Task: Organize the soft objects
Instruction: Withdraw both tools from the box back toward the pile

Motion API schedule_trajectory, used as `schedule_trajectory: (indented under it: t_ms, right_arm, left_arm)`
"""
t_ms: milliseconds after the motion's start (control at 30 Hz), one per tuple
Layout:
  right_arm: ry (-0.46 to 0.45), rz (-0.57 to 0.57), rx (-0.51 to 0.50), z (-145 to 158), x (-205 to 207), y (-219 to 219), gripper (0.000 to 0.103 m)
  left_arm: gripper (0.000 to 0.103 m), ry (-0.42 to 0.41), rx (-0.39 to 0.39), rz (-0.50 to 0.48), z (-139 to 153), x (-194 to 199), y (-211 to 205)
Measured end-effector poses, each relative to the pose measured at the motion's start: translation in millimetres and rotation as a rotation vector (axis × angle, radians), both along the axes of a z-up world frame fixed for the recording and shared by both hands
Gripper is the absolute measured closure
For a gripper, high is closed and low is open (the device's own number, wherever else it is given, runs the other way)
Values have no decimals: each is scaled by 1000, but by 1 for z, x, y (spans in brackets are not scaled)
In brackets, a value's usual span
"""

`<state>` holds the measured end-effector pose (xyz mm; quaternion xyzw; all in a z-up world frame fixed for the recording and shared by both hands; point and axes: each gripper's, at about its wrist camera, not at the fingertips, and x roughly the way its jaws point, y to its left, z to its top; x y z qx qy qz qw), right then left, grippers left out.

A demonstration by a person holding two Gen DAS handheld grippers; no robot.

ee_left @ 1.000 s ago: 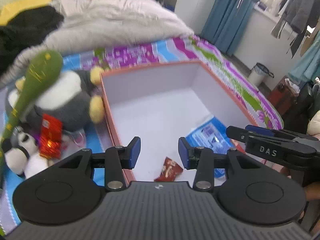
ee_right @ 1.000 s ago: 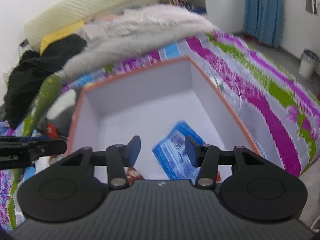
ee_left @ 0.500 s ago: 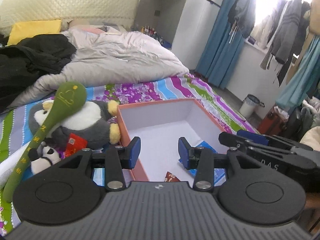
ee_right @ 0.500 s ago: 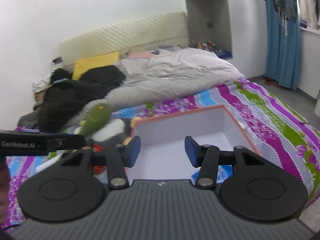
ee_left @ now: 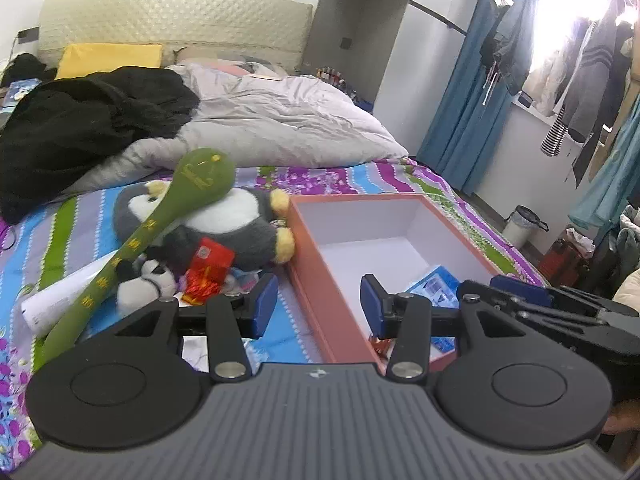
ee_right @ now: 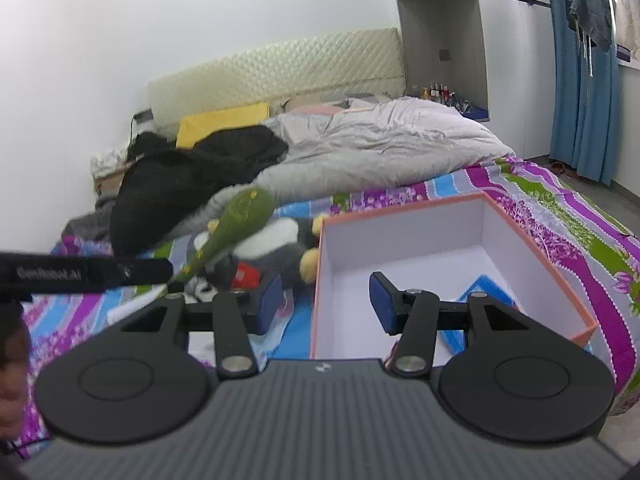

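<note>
Both grippers have pulled back from the box (ee_left: pixel 320 280), left gripper (ee_left: pixel 318 304) and right gripper (ee_right: pixel 326 303) open and empty. Beside the box on the bed (ee_left: pixel 72 232) lies the penguin toy (ee_left: pixel 224 224), light and squashy; its plump belly looks easiest to pinch.

- A bed (ee_left: pixel 352 184) with a striped purple, blue and green sheet lies ahead of the tongs.
- A quilted cream headboard (ee_left: pixel 172 24) stands at its far end against a white wall (ee_right: pixel 200 20).
- A crumpled grey duvet (ee_left: pixel 280 128) lies beyond the tongs.
- Blue curtains (ee_left: pixel 468 100) hang to the right.
- Bright daylight comes from the window (ee_left: pixel 568 28) at upper right, behind hanging clothes (ee_left: pixel 508 40).
</note>
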<state>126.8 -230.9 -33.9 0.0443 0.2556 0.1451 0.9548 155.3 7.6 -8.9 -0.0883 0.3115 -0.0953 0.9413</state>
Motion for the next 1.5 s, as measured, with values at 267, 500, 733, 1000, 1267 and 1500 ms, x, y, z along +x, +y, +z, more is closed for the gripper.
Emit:
schedule_trajectory:
  t_ms: [267,500,733,1000,1267,1500]
  right_arm:
    - [6,92,-10,-14,-30,31,51]
    - [28,149,-21,-30,-49,56,51]
    - [69,165,-26,-45,-59,71,51]
    - [107,196,-46,-59,-58,82,51]
    - [122,208,-68,-68,-41,97,51]
    - [140,185,-64,-75,-17,108,51]
  left_arm:
    - [47,-2,3,53,-18,-35,28]
    - [47,32,0,124,-40,-59,49]
    - [47,83,3,189,-64,-73,65]
    - [47,117,-13,256,-82,-84,77]
    - [47,149,-23,276,-101,-67,88]
    - [47,153,-9,274,-120,-48,94]
